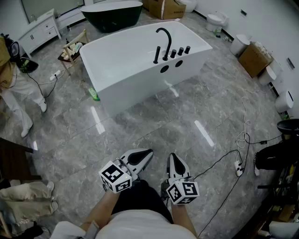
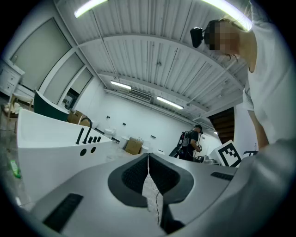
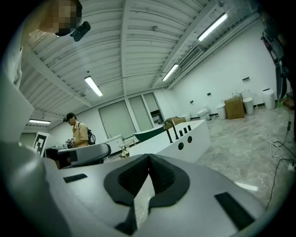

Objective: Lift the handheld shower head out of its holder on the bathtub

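A white bathtub [image 1: 135,70] stands on the grey tiled floor, well ahead of me. On its rim sits a black faucet set: a curved spout [image 1: 164,36], several knobs, and the slim upright handheld shower head [image 1: 156,54] in its holder at the left end. The shower head also shows small in the left gripper view [image 2: 83,135] and in the right gripper view [image 3: 169,134]. My left gripper [image 1: 149,152] [image 2: 148,155] and my right gripper [image 1: 172,156] [image 3: 149,157] are held close to my body, far short of the tub. Both are shut with nothing between the pads.
A dark green tub [image 1: 112,14] and cardboard boxes [image 1: 255,59] stand further back. A person [image 1: 14,88] is at the left by a white cabinet [image 1: 39,30]. A green bottle [image 1: 95,95] lies at the tub's left corner. Cables [image 1: 243,135] and a power strip [image 1: 238,168] lie at the right.
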Demonstrator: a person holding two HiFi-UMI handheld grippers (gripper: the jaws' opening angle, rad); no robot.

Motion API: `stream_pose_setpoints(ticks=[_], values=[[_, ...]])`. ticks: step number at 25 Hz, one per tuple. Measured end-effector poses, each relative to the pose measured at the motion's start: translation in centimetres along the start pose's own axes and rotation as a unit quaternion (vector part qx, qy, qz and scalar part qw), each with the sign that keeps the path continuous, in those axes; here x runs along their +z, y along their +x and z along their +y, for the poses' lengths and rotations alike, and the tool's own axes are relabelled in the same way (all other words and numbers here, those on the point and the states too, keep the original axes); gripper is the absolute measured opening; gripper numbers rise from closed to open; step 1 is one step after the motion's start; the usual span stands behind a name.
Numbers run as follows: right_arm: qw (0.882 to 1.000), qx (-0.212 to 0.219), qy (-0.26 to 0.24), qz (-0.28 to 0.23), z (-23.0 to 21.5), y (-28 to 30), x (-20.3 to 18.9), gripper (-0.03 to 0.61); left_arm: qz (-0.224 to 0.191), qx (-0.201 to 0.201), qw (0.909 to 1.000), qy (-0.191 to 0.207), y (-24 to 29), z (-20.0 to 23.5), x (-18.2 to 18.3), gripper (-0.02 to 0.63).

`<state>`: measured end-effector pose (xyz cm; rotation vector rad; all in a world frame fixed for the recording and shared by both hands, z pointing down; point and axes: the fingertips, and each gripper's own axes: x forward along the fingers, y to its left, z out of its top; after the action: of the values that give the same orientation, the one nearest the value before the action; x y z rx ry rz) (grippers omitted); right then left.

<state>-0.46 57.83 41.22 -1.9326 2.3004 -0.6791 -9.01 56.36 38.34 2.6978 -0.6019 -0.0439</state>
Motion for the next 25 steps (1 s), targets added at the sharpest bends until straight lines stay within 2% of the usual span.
stream_pose_setpoints(ticks=[6, 15, 25], values=[[1.0, -0.001, -0.017, -0.014, 0.9, -2.2, 1.2, 0.017, -0.012, 0.004, 0.9995, 0.028, -1.0, -1.5, 1.9, 0.012], [0.997, 0.006, -0.069, -0.044, 2.6, 0.0, 4.8, 0.018, -0.021, -0.001, 0.9993, 0.031, -0.7, -0.7, 3.9, 0.012], [0.993, 0.043, -0.066, -0.088, 5.9, 3.0, 7.0, 0.019, -0.025, -0.02, 0.9983, 0.049, -1.2, 1.9, 6.2, 0.012]])
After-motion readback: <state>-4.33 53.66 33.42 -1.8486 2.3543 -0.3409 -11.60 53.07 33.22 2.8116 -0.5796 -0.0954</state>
